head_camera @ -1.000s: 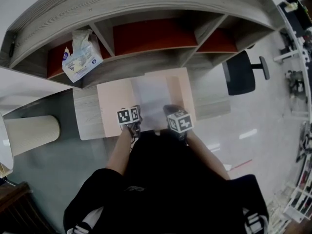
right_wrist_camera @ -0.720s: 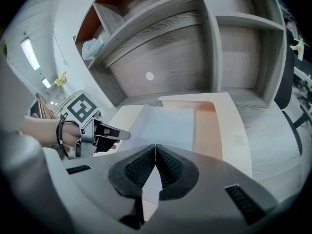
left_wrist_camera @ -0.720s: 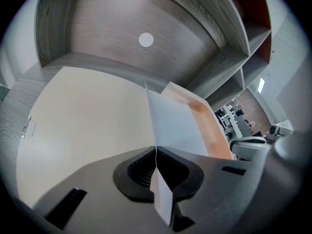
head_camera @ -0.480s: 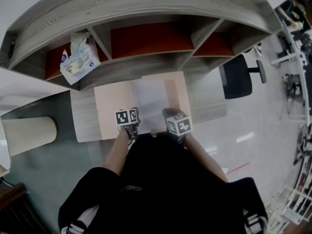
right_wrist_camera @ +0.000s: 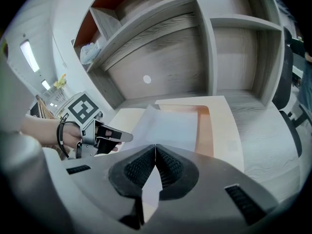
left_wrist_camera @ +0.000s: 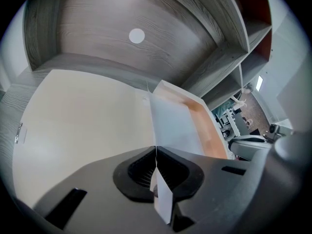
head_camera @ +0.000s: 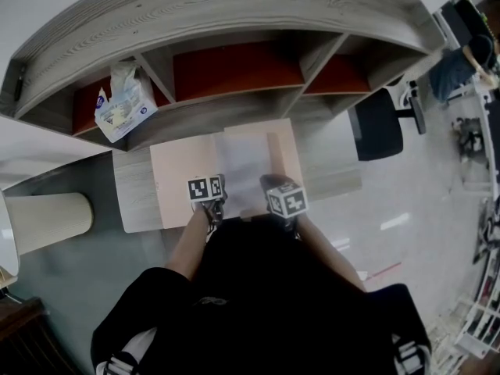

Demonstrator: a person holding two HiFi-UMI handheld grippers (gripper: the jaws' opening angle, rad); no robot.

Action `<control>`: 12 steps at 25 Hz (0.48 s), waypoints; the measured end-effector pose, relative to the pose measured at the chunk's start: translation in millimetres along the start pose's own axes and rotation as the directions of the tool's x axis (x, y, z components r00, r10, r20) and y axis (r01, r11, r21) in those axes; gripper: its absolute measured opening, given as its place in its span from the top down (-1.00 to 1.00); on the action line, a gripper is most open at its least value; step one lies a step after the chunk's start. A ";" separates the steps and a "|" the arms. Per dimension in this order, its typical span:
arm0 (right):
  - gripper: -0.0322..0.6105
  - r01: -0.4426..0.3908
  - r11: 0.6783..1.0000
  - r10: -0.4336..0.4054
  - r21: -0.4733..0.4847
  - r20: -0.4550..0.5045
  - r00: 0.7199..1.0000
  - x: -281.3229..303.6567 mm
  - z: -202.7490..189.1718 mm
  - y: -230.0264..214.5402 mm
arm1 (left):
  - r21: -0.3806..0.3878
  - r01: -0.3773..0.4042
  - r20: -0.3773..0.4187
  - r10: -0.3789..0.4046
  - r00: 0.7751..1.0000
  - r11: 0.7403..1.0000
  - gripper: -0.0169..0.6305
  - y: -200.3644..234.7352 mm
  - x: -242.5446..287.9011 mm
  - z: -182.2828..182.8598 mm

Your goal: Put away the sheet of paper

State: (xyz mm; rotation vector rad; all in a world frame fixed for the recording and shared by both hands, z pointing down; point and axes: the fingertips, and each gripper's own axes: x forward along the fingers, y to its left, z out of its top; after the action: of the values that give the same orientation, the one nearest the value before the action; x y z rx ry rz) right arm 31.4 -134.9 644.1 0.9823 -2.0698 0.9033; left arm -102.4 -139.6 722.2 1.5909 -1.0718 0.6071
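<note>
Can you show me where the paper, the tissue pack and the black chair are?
sheet of paper (head_camera: 244,166), head view, middle of the sheet.
tissue pack (head_camera: 123,109), head view, its printed front.
black chair (head_camera: 376,125), head view, middle of the dark seat.

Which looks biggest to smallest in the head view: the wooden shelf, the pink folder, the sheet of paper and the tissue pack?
1. wooden shelf, by far the largest.
2. pink folder.
3. sheet of paper and tissue pack: they look about alike, and the paper's near edge is covered, so I won't rank them.
</note>
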 end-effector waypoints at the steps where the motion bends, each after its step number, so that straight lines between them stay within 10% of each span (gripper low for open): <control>1: 0.84 0.000 1.000 0.000 0.003 0.001 1.000 -0.3 -0.1 -0.8 | 0.002 0.001 -0.003 -0.001 1.000 1.000 0.80 -1.6 0.7 -0.1; 12: 0.84 0.003 1.000 -0.003 0.022 0.003 1.000 -4.6 -3.5 -8.1 | 0.020 0.016 -0.022 -0.015 1.000 1.000 0.80 -16.8 9.5 0.3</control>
State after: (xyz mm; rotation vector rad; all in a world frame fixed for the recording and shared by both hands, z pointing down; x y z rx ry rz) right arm 41.3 -134.3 644.8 0.9988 -2.0648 0.9251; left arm -83.2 -142.6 721.8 1.6052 -1.0393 0.6256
